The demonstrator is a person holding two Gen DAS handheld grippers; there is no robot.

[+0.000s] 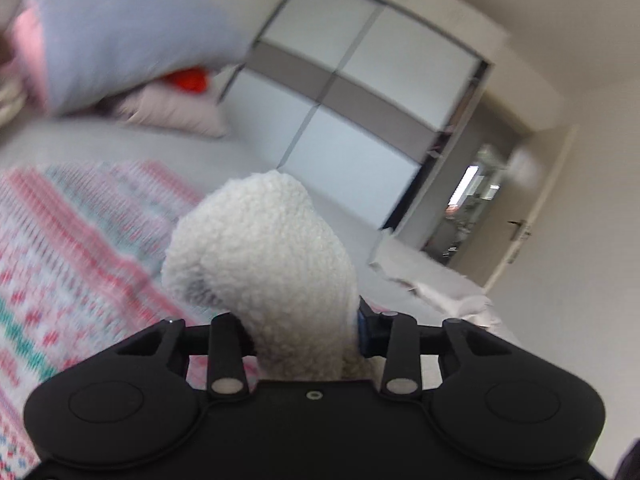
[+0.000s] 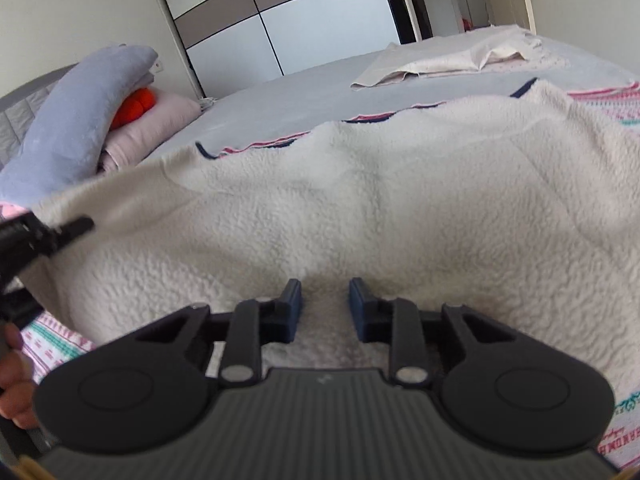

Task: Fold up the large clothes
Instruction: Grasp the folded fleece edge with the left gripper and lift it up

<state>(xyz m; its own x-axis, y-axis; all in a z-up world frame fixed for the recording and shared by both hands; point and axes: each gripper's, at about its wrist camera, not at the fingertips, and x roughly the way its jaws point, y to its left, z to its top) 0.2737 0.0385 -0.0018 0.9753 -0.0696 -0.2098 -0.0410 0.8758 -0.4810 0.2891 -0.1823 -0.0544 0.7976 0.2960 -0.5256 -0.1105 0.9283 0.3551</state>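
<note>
A large garment lies spread on the bed, its white fleece lining (image 2: 360, 200) turned up and its pink-and-teal knit pattern (image 2: 600, 100) showing at the edges. My right gripper (image 2: 326, 304) is low over the near edge, and its blue pads pinch a ridge of the fleece. At the left edge of the right wrist view, my left gripper (image 2: 76, 226) holds the garment's left corner, with a hand (image 2: 12, 360) below it. In the left wrist view a thick fold of fleece (image 1: 260, 248) bulges up out of my left gripper (image 1: 304, 332), lifted above the patterned side (image 1: 60, 240).
A grey-blue pillow (image 2: 72, 120), an orange object (image 2: 138, 104) and a pink pillow (image 2: 160, 120) lie at the head of the bed. A white cloth (image 2: 460, 60) lies on the grey sheet (image 2: 300, 96) at the far side. Behind stand a wardrobe (image 2: 280, 12) and a door (image 1: 520, 232).
</note>
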